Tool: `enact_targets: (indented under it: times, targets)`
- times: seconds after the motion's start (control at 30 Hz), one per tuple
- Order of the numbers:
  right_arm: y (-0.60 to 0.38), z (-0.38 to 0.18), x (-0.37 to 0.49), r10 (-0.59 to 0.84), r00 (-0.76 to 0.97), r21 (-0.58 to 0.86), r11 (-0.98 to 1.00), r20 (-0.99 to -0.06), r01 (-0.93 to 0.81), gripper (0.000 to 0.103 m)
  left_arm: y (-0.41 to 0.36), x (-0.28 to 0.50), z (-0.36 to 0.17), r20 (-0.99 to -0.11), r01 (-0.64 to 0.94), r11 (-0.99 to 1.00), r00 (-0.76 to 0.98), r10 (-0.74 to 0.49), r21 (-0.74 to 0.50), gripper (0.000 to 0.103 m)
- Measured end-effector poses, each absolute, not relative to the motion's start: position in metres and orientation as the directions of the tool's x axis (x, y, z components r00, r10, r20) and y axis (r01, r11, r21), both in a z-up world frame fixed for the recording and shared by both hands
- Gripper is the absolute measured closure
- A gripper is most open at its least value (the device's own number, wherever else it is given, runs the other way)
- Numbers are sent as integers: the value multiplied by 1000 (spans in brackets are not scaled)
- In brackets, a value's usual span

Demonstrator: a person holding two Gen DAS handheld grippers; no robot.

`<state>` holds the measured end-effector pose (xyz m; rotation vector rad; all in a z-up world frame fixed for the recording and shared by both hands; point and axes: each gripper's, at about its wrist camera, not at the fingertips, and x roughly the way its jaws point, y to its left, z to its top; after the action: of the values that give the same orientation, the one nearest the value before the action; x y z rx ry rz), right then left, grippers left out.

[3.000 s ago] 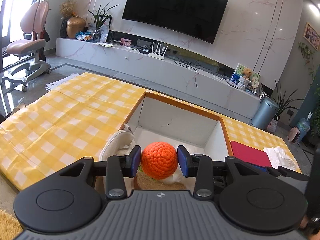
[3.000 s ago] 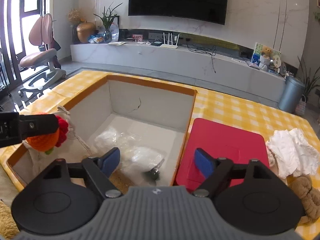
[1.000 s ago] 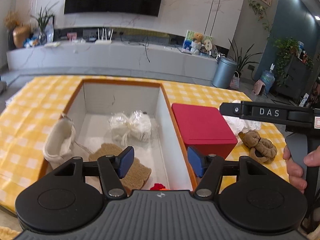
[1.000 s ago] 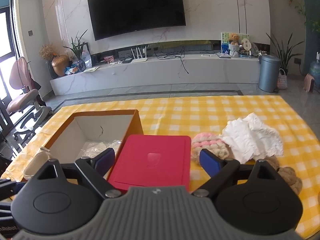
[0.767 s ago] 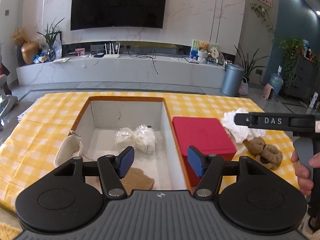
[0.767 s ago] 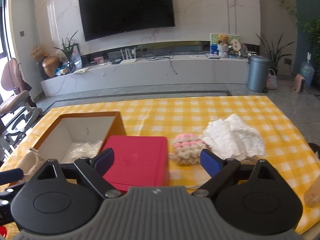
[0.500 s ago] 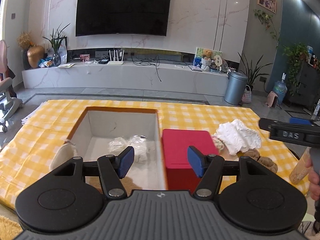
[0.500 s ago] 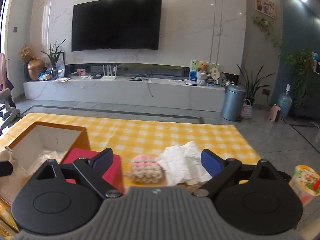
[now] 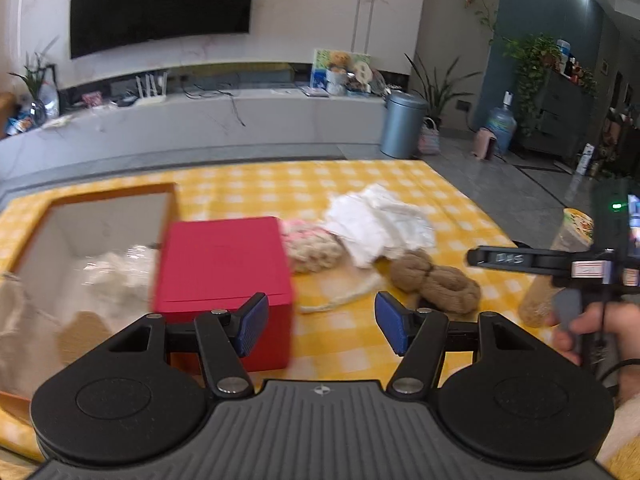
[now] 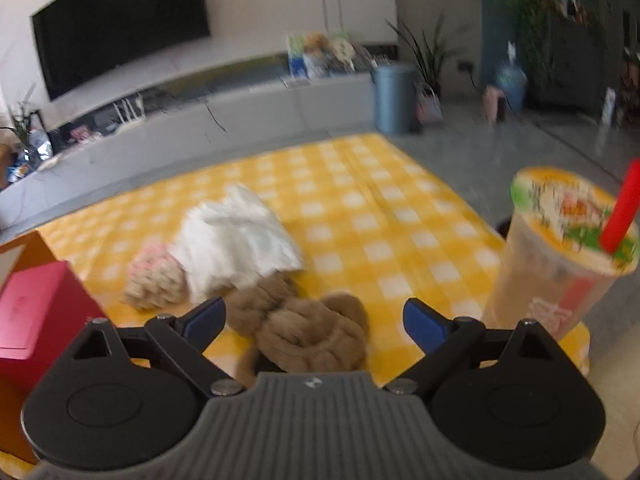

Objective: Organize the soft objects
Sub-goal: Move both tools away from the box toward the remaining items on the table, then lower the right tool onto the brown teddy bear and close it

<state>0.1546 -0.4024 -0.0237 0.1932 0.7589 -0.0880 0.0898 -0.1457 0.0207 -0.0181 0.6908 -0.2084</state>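
A brown yarn skein (image 10: pixel 308 332) lies on the yellow checked cloth (image 10: pixel 360 208) just ahead of my open, empty right gripper (image 10: pixel 316 320); it also shows in the left wrist view (image 9: pixel 436 280). A white cloth (image 10: pixel 236 236) and a pink-and-cream knitted piece (image 10: pixel 156 280) lie beyond it. My left gripper (image 9: pixel 320 320) is open and empty, above the cloth by the red box (image 9: pixel 224 264). The open storage box (image 9: pixel 80 240) at the left holds a white bagged bundle (image 9: pixel 116 272).
A drink cup with a red straw (image 10: pixel 560 256) stands at the table's right edge, close to my right gripper. The right gripper's body and the hand on it show in the left wrist view (image 9: pixel 560 264). Floor lies beyond the table's right edge.
Both grippers have swung right, away from the storage box. The orange knitted ball that the left gripper held 3 s ago is out of it. My right gripper has dropped close to the brown skein.
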Motion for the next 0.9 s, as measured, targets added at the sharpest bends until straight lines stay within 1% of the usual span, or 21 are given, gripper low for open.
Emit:
enact_targets:
  times: [0.07,0.17,0.2,0.3,0.37,0.5,0.57,0.63,0.67,0.73,0.77,0.83,0.87,0.9]
  targets:
    - [-411,-36,163,-1,695,167,970,-719,175,9,-161,98,15,-639,220,974,743,-198,-47,31]
    - [-421,-48,171,2,676,185,962,-737,199,4,-178,109,5,-653,207,978,742,-150,9,31]
    - [-422,-51,173,-2,677,182,963,-736,201,4,-183,112,2,-655,205,978,743,-138,26,31]
    - [-420,-60,180,30,662,189,967,-749,171,4,-190,121,-7,-673,190,979,734,-93,72,31]
    - [-414,-64,186,42,647,183,971,-762,152,4,-191,124,-12,-682,178,981,727,-78,77,31]
    - [-395,-68,195,46,629,113,991,-776,66,4,-189,123,-16,-700,201,978,706,-107,54,31]
    - [-382,-72,200,33,619,47,999,-785,7,4,-191,121,-19,-711,216,974,695,-107,65,31]
    - [-374,-76,204,9,603,-1,1000,-798,-16,4,-194,118,-20,-710,223,972,697,-105,75,31]
    - [-374,-79,207,-7,578,-12,1000,-816,-5,4,-195,116,-20,-710,226,971,696,-105,78,31]
    - [-378,-87,212,-50,499,-18,997,-865,70,4,-197,113,-22,-713,228,970,693,-103,82,31]
    - [-383,-90,212,-56,479,-8,995,-876,102,4,-198,112,-23,-715,231,969,691,-102,85,31]
    - [-391,-94,210,-3,470,57,992,-882,112,20,-198,111,-24,-719,234,968,688,-99,91,31]
    - [-394,-95,209,54,465,114,988,-884,101,36,-198,110,-24,-722,236,967,685,-97,94,31]
    - [-396,-95,207,86,462,149,984,-883,101,40,-198,111,-25,-724,237,967,683,-96,96,31]
